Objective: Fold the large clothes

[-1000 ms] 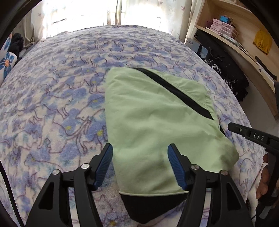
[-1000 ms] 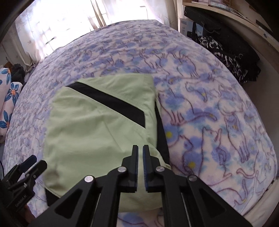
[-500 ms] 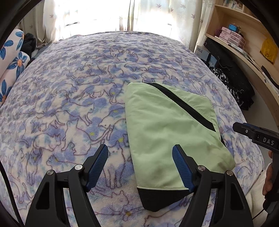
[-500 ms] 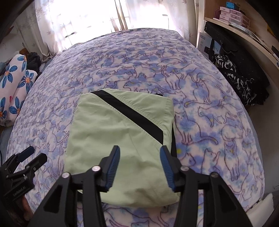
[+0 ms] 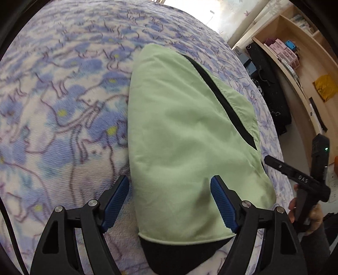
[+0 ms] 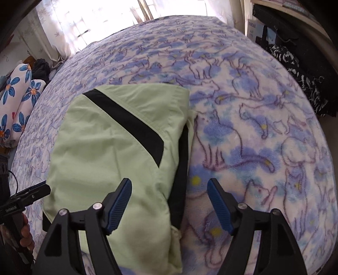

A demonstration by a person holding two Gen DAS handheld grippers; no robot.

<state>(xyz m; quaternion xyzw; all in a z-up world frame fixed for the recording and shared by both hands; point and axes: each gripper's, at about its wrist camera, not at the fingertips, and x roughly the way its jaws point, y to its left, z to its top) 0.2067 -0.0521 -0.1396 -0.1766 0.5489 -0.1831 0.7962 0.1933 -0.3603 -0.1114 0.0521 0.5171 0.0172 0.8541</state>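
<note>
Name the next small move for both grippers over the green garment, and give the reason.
Probably lower both and close on the near corners for another fold. The green garment lies folded on the blanket; the left gripper and right gripper each straddle a side edge, jaws opening, gripping nothing.

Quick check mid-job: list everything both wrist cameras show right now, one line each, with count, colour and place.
folded garment: one, light green with black stripe and black trim, lying flat on the bed
blanket: one, white and blue with a cat print, covering the bed
pillows: two, white with blue flowers, at the bed's far left
curtain: white, backlit, beyond the bed
shelf unit: light wood, right of the bed, holding pink boxes
left claw: black with blue pads, jaws opening, astride the garment's near left edge
right claw: same colours, jaws opening, astride its near right edge
</note>
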